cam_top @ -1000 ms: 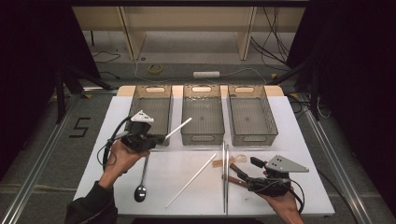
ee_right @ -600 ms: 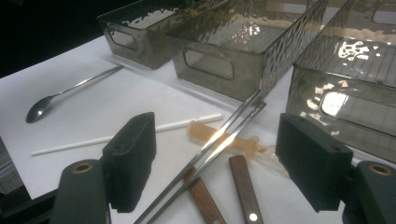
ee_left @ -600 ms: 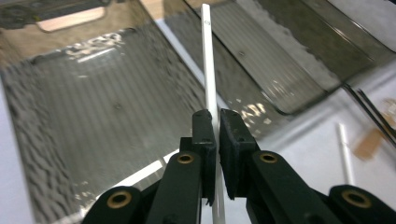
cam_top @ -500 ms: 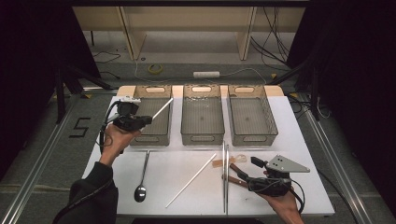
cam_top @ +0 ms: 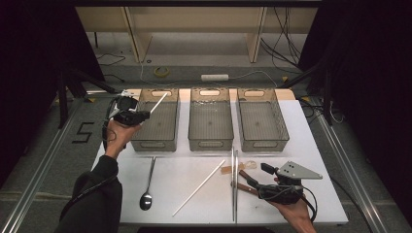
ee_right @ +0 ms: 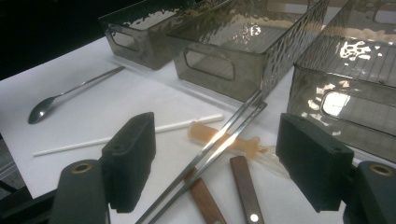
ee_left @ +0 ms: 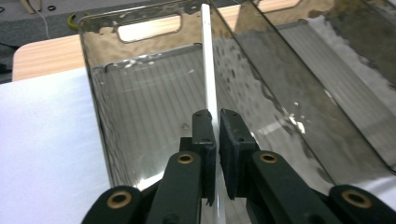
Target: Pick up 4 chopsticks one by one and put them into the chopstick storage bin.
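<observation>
Waiting low at the near edge of the table, the right gripper sits with its jaws spread wide and nothing between them, just over the metal chopsticks, two wooden handles and a clear amber piece. Past those lie a white straw and a long spoon on the table. Farther up, the left gripper pinches a second white stick near its lower end, jaws closed tight on it, the stick angling up over the left bin toward its far handle wall. Beyond stand the middle bin and the right bin. The risk, as I read it: the stick is long and held near one end, so on release it could catch the far rim, prop across it or tip out onto the table rather than lie flat inside.
</observation>
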`<state>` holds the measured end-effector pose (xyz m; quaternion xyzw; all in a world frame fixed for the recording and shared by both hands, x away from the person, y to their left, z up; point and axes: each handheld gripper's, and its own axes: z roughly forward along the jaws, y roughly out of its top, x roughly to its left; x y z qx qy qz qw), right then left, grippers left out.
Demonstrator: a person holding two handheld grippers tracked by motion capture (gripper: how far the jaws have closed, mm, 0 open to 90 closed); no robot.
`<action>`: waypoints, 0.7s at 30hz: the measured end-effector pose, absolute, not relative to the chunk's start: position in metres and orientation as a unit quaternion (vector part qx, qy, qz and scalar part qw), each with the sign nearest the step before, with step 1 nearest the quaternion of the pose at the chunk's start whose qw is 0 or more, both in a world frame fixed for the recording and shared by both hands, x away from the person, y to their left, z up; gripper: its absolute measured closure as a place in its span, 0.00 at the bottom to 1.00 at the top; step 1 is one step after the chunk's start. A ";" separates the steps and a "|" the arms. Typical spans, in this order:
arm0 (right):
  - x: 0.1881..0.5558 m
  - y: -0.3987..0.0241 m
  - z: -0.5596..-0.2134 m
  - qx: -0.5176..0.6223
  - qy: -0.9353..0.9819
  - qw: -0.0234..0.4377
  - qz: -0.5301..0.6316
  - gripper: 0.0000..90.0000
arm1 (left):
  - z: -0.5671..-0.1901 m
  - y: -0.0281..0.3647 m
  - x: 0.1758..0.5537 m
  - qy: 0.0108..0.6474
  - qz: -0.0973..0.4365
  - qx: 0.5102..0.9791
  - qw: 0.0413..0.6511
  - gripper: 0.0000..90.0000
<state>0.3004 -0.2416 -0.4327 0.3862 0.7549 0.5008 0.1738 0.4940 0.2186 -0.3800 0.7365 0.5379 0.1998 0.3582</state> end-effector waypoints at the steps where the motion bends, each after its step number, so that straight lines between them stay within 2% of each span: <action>1: 0.300 -0.242 -0.433 0.386 0.755 0.173 0.501 0.33 | -0.380 0.219 0.494 0.538 0.200 0.736 0.358 0.94; 21: 0.301 -0.241 -0.433 0.385 0.756 0.169 0.502 0.33 | -0.406 0.216 0.530 0.548 0.195 0.740 0.336 0.94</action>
